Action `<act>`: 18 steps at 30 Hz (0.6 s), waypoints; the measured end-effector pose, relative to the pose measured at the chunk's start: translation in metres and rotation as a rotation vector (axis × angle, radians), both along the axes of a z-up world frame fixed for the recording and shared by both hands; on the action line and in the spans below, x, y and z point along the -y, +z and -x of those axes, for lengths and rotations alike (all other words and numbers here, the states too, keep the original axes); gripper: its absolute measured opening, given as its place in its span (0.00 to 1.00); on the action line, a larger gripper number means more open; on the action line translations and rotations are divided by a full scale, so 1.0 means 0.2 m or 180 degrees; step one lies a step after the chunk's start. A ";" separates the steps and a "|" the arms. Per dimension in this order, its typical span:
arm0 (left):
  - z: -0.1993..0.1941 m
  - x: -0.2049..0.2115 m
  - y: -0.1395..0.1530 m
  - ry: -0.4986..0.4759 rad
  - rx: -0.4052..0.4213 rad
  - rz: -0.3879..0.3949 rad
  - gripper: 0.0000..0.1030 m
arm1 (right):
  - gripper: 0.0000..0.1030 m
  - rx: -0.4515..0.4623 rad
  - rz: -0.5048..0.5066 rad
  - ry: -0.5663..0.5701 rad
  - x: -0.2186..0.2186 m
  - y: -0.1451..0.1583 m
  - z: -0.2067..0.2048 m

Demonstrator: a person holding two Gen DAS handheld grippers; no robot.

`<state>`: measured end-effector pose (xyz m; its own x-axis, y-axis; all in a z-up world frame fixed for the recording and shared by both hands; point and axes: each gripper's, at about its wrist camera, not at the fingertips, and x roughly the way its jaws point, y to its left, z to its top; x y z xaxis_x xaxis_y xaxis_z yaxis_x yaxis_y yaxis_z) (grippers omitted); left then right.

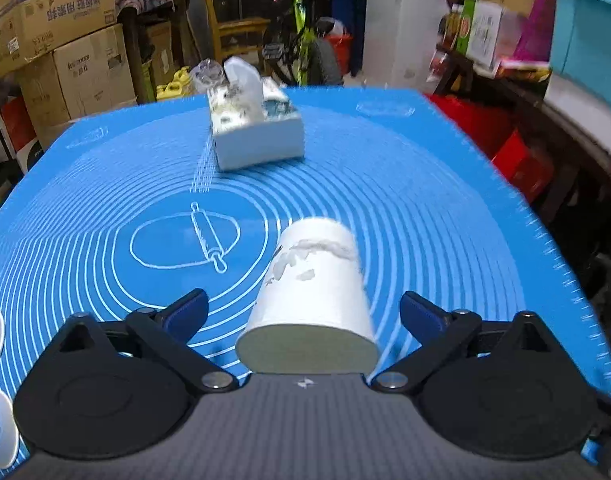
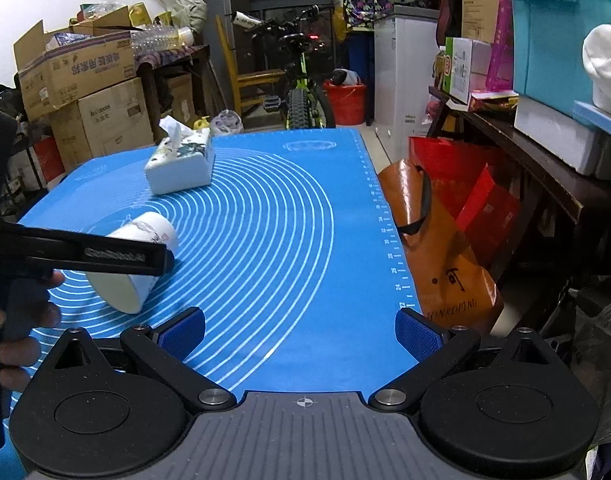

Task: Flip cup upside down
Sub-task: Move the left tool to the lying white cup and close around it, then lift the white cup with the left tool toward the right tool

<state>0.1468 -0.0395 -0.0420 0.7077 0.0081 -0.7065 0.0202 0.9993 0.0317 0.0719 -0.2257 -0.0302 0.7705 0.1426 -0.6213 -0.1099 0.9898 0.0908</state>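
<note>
A white cup (image 1: 313, 292) with a faint printed pattern is tilted over on the blue baking mat (image 1: 425, 208), its open mouth toward my left camera. My left gripper (image 1: 303, 312) is open, its blue-padded fingers on either side of the cup and apart from it. In the right wrist view the same cup (image 2: 139, 248) shows at the left, tilted, with the left gripper's black finger (image 2: 105, 254) across it. My right gripper (image 2: 299, 332) is open and empty over the near right part of the mat (image 2: 285, 240).
A white tissue box (image 1: 257, 136) stands at the far side of the mat, also in the right wrist view (image 2: 181, 164). Cardboard boxes (image 2: 85, 92) are stacked beyond the table at left. An orange bag (image 2: 441, 248) and red bags lie off the right edge.
</note>
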 end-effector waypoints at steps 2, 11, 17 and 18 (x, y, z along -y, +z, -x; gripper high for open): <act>-0.03 -0.01 -0.04 -0.0022 -0.0115 0.0011 0.72 | 0.98 -0.0021 -0.0008 -0.0011 0.00 -0.02 -0.01; 0.11 -0.02 0.05 -0.0169 -0.0029 0.0010 0.61 | 0.98 -0.0004 -0.0041 0.0000 0.00 -0.02 0.00; 0.30 -0.01 0.10 -0.0213 -0.0023 0.0012 0.62 | 0.98 0.0021 -0.0064 0.0025 0.00 0.02 0.05; 0.33 -0.02 0.10 -0.0199 -0.0043 0.0036 0.62 | 0.98 0.0020 -0.0064 0.0036 0.00 0.02 0.07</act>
